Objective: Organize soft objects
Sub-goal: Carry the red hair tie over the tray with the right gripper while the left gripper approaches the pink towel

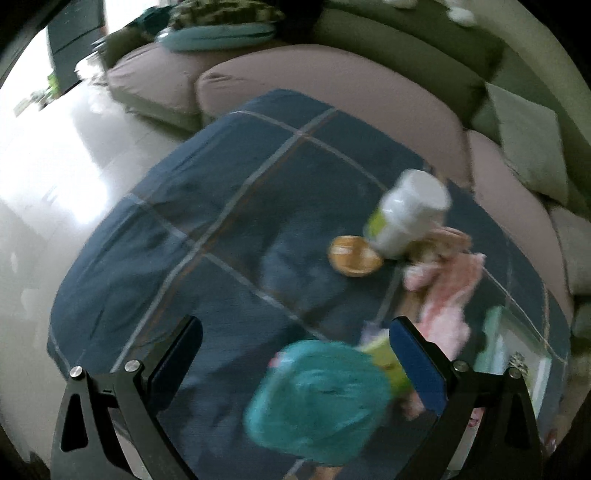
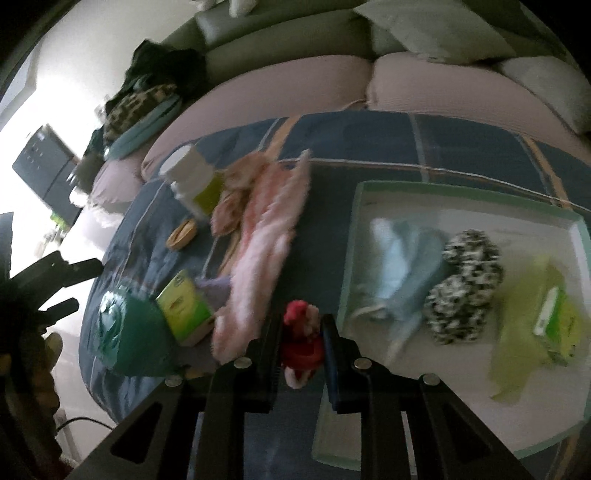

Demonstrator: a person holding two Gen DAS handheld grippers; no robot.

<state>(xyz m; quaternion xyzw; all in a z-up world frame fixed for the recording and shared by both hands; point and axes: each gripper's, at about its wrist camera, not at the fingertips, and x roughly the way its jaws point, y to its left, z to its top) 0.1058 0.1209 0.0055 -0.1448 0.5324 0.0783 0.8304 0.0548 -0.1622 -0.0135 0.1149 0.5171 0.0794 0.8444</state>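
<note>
My right gripper [image 2: 301,332] is shut on a small red and white plush toy [image 2: 301,339], held just left of the pale green tray [image 2: 461,192]. In the tray lie a light blue cloth [image 2: 402,254], a black-and-white speckled soft item [image 2: 465,280] and a yellow-green cloth [image 2: 524,332]. A fluffy pink cloth [image 2: 266,243] stretches over the blue checked cover [image 2: 369,136]. My left gripper [image 1: 295,350] stands open above a teal object [image 1: 317,398], which is blurred and not between the pads. The pink cloth [image 1: 450,295] lies to its right.
A white bottle [image 2: 192,177] with a green label lies beside a round tan lid [image 2: 181,230]. A green box [image 2: 184,306] lies next to the teal object [image 2: 129,332]. Pink sofa cushions [image 1: 332,81] and grey pillows [image 2: 424,26] lie behind. Shiny floor [image 1: 55,166] lies left.
</note>
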